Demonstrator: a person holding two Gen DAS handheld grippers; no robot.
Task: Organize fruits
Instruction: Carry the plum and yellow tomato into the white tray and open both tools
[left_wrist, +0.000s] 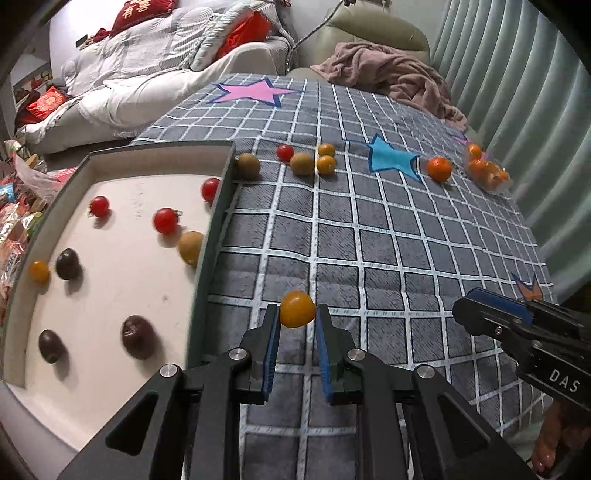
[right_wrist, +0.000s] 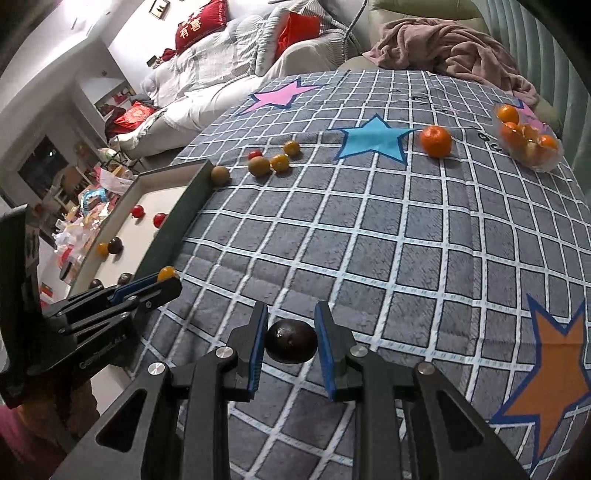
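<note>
My left gripper (left_wrist: 296, 314) is shut on a small yellow-orange fruit (left_wrist: 296, 308), held above the checked cloth just right of the green-rimmed white tray (left_wrist: 212, 236). The tray holds red tomatoes (left_wrist: 165, 220), dark brown fruits (left_wrist: 137, 336), a tan fruit (left_wrist: 191, 246) and a small orange one (left_wrist: 38, 271). My right gripper (right_wrist: 291, 332) is shut on a dark brown round fruit (right_wrist: 291, 342) over the cloth. The left gripper (right_wrist: 166, 278) shows at the left of the right wrist view, by the tray's wall.
Loose fruits lie beyond the tray: two tan ones (left_wrist: 302, 163), a red tomato (left_wrist: 284, 152), two small orange ones (left_wrist: 326, 164). A mandarin (left_wrist: 439, 169) sits by the blue star (left_wrist: 393, 158), and a clear bag of mandarins (right_wrist: 528, 140) at the far right. A pink blanket (left_wrist: 391, 74) lies behind.
</note>
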